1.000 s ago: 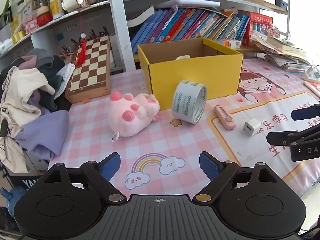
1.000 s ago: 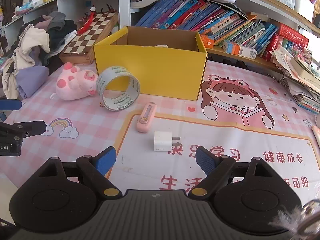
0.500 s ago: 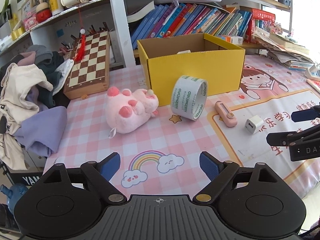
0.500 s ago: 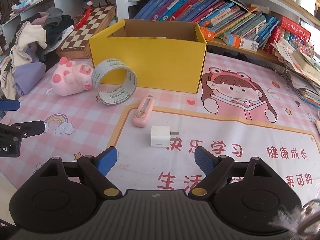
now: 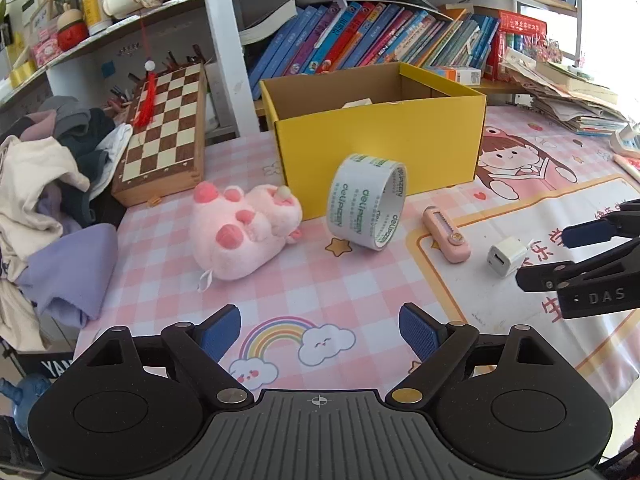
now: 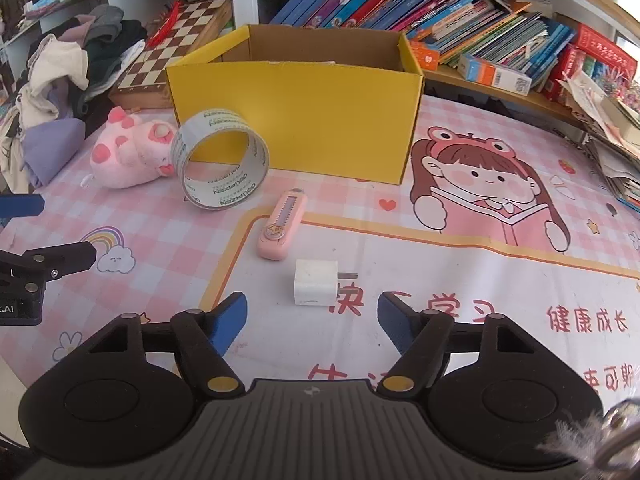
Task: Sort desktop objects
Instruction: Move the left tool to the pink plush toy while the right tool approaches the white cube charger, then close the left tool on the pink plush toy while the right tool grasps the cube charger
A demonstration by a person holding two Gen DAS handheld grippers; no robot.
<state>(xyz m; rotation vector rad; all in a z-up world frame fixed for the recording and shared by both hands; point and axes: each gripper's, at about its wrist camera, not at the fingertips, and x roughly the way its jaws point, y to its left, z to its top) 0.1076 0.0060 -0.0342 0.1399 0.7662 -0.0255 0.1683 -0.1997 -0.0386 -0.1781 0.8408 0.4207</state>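
A yellow cardboard box (image 5: 384,148) (image 6: 296,120) stands open at the back of the pink mat. In front of it lie a pink plush toy (image 5: 240,232) (image 6: 128,152), a tape roll on edge (image 5: 366,206) (image 6: 220,164), a pink utility knife (image 5: 446,234) (image 6: 282,224) and a white charger plug (image 5: 506,258) (image 6: 316,282). My left gripper (image 5: 320,330) is open and empty over the rainbow print, short of the plush and tape. My right gripper (image 6: 312,318) is open and empty, with the charger just ahead between its fingers.
A chessboard (image 5: 164,136) leans at the back left beside a heap of clothes (image 5: 48,184). Books (image 5: 360,40) fill the shelf behind the box. Stacked papers (image 6: 612,128) lie at the right edge. A white item (image 5: 356,103) shows inside the box.
Both grippers have moved forward toward the objects. The right gripper has closed in on the charger plug. Nothing on the mat has moved.
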